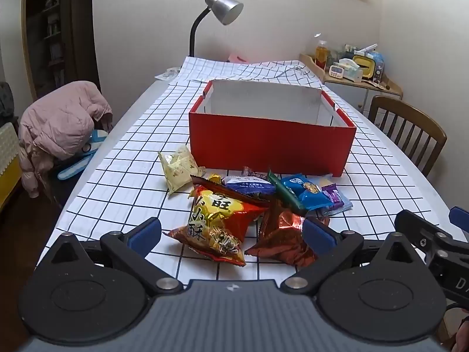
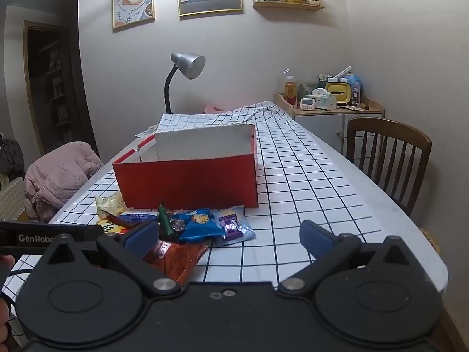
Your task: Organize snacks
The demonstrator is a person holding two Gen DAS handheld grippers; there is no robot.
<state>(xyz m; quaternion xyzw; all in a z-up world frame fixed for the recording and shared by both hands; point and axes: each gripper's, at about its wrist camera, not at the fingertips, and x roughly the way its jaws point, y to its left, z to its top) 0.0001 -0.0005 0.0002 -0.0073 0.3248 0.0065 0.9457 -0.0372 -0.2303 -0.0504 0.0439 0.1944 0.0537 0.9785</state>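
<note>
- Straight ahead of the left gripper (image 1: 231, 234), fingers spread and empty, the yellow-red snack bag (image 1: 218, 223) lies between them, the red box (image 1: 272, 135) beyond.
- Right wrist view: the right gripper (image 2: 228, 236), spread and empty, has the snack pile (image 2: 187, 224) off leftward.

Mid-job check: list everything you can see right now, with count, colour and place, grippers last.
red box: one, red outside, white inside, open, mid-table; floor hidden.
snack packets: a loose pile, mixed colours, on the cloth in front of the box.
yellow-red bag: one, nearest the left gripper.
blue cookie pack: one, right side of pile.
purple packet: one, right edge of pile.
tablecloth: one, white with black grid.
desk lamp: one, silver, far end.
wooden chair: one, brown, right.
pink jacket: one, left.
left gripper: open, at the pile.
right gripper: open, beside pile.
</note>
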